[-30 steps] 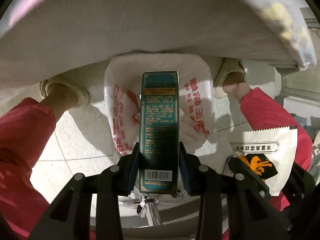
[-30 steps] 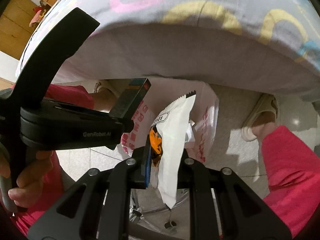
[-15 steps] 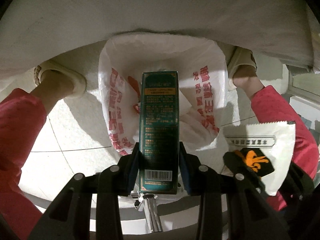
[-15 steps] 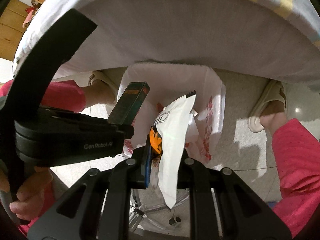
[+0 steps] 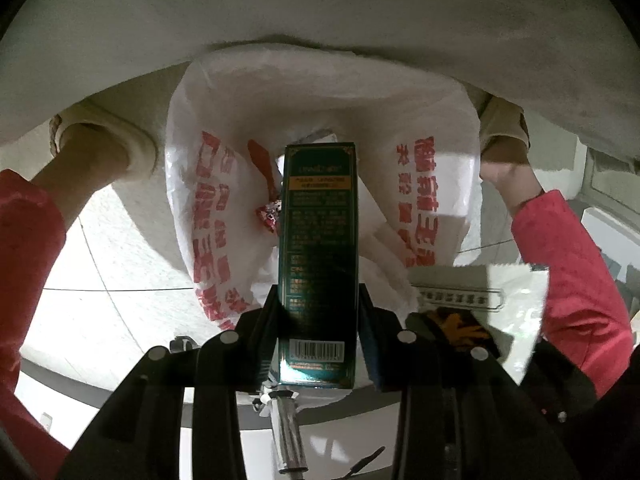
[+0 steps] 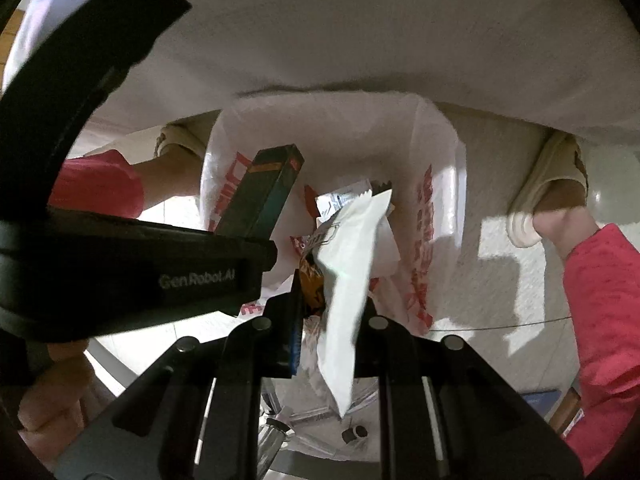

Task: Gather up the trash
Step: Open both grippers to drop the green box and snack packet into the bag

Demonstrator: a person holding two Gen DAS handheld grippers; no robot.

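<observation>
1. Left gripper clamps a dark green carton upright; right gripper pinches a white snack wrapper;
2. Below both gapes a white plastic bag with red lettering, on tiled floor between slippered feet.

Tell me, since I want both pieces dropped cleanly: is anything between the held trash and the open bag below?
Nothing visible blocks either. The green box in the left gripper and the white wrapper in the right gripper both hang over the open mouth of the white plastic bag, which already holds trash.
</observation>
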